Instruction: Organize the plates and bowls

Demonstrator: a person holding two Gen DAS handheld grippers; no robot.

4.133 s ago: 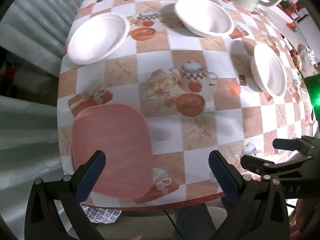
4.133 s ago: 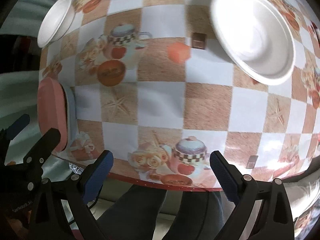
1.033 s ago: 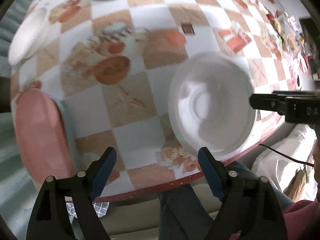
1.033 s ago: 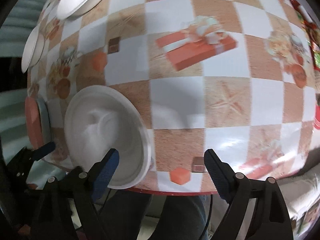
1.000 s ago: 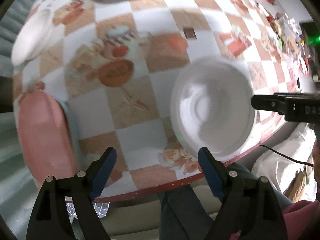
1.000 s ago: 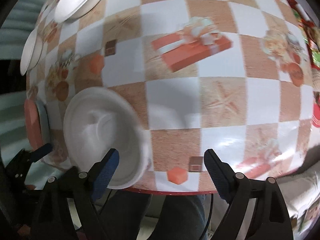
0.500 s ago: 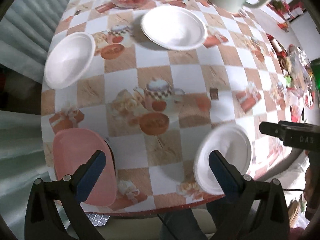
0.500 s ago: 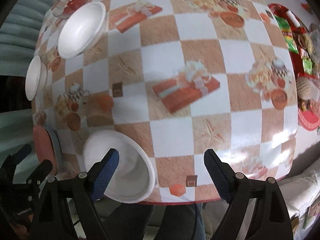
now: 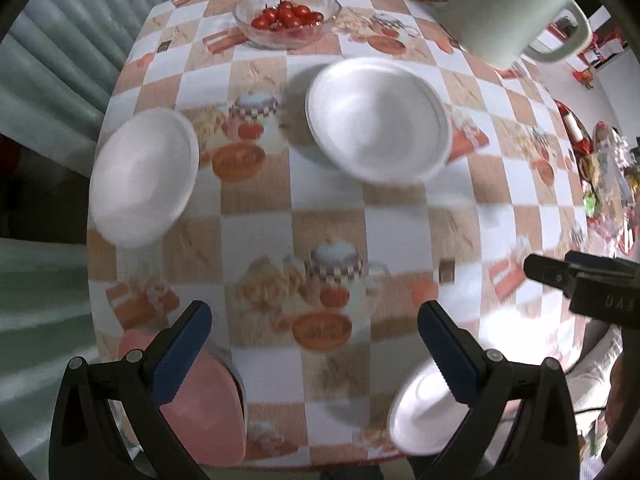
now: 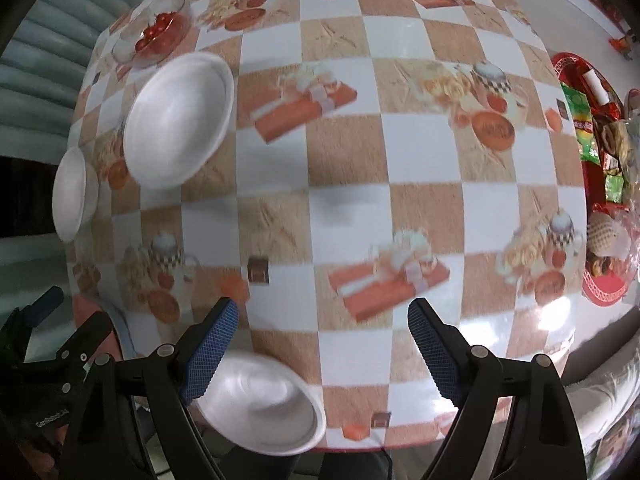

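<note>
Bowls: three white bowls sit on the checked counter (image 9: pixel 400 216). Near bowl (image 10: pixel 260 412) lies at the counter's front edge, just below the right claw's left finger. Middle bowl (image 9: pixel 378 120) is far ahead of the left claw (image 9: pixel 314 344), beyond the teapot print. Left bowl (image 9: pixel 144 178) is ahead and off to the left claw's left side.
Plate: a pink plate (image 9: pixel 204 412) lies under and behind the left claw's left finger, at the front corner; a paler rim shows beneath it, maybe a second plate, though I cannot tell.
Left claw: jaws wide apart, nothing between them, only tablecloth below.
Right claw (image 10: pixel 322 348): jaws wide, empty; the near bowl is beside its left finger, not gripped.
Handling: the bowls look like thin foam or paper, so probably very light, a little flexible at the rim, easy to dent or crush. They should nest into one another.
Where to grip: judged best at the rim, one finger inside and one outside the wall, squeezing gently.
Risk: the near bowl sits close to the edge and could slide off if nudged.
Other things: a glass bowl of tomatoes (image 9: pixel 288 20) and a pale jug (image 9: pixel 516 8) stand far ahead, well apart from both claws.
</note>
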